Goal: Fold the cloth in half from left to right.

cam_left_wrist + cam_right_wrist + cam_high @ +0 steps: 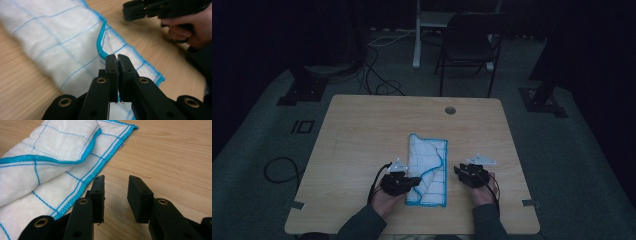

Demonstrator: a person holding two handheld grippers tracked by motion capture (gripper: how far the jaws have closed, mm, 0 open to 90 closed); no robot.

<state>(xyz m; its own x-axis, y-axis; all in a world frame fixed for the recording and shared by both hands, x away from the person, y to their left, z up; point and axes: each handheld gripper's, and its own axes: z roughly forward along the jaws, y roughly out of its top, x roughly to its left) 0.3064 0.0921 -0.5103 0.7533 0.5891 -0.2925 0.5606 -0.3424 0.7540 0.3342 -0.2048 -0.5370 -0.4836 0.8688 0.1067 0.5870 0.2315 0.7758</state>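
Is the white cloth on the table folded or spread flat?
Folded: on the cloth, one blue-edged layer lies over another.

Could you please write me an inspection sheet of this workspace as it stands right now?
Surface: light wooden table with a round grommet hole near the far edge.
Job's things: white cloth with blue grid lines and blue stitched border, folded lengthwise, lying flat.
Clutter: nothing seen.
Grippers: left gripper over the cloth's near left part, jaws together, nothing visibly between them; right gripper beside the cloth's right edge, jaws apart and empty.
Cables: black loop on the floor at left; more cables beyond the table.
Surroundings: dark room, grey carpet, black folding chair.
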